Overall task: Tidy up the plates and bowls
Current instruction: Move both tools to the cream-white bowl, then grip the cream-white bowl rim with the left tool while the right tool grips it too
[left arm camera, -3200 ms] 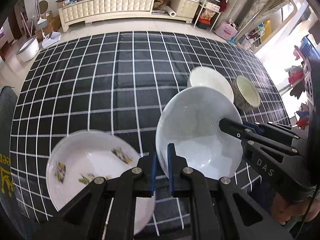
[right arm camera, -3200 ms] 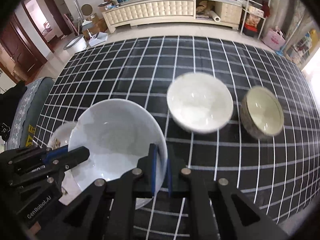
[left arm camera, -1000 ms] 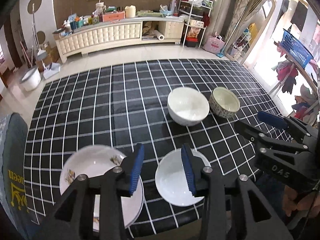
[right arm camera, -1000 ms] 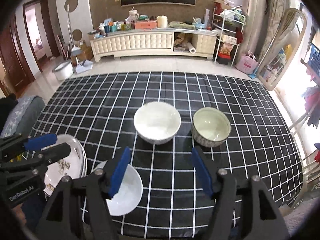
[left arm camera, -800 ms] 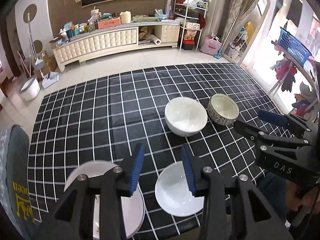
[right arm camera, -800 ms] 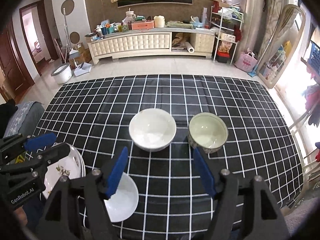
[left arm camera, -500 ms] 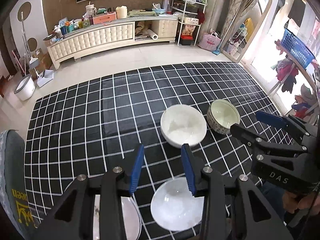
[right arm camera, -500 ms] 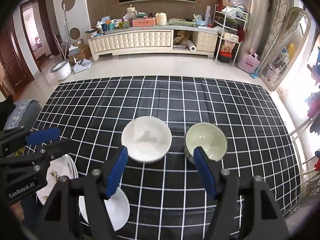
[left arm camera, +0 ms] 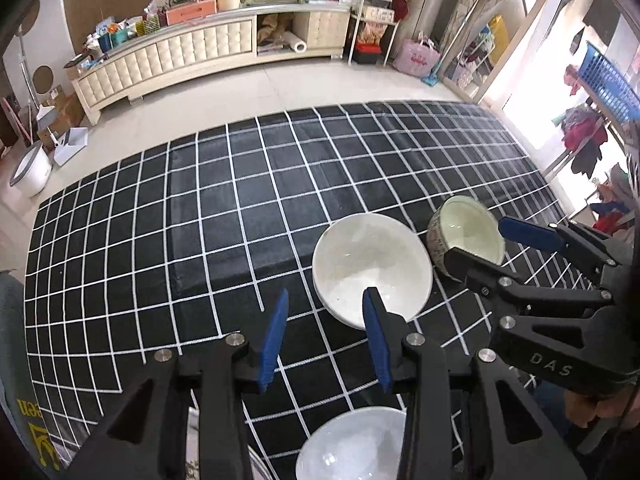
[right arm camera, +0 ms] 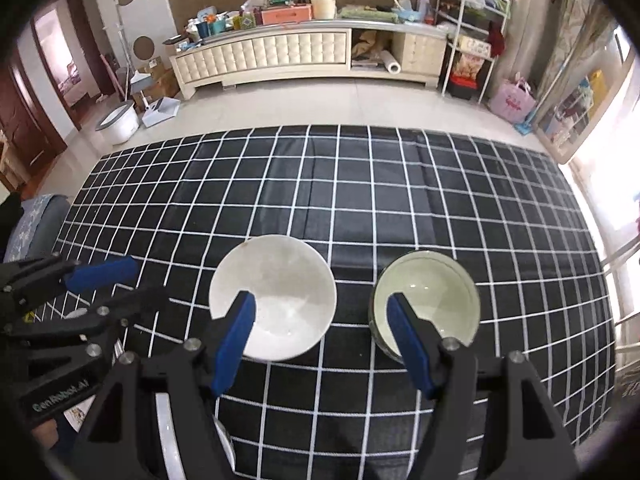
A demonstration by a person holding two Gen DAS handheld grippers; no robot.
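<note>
Both of your tools are empty, each with its jaws spread wide. The left tool point(left arm camera: 324, 336) hangs above the near part of the desk point(left arm camera: 224, 216), with the white bowl point(left arm camera: 371, 271) just ahead of its right finger. The right tool point(right arm camera: 320, 338) looks down on the same white bowl point(right arm camera: 273, 297) and on the speckled bowl point(right arm camera: 427, 303), one blue pad over each.

The two bowls stand side by side, just beside one another, a little toward the right of the desk's middle and closer to its near edge than its far edge. A shallow white dish point(left arm camera: 352, 444) sits at the near edge, partly hidden under the left tool. To its left a sliver of a patterned plate point(right arm camera: 78, 414) shows at the near-left corner; the tools cover most of it.

You appear to be between grasps, lining up on the bowls, so the step in hand looks like nesting one into the other. The speckled one seems the smaller, which would make it the one to lift with your right tool. Bring one finger inside its rim and one outside, close firmly, then carry it over the white bowl and lower it level. Keep the left tool clear, since the bowls stand so close.
</note>
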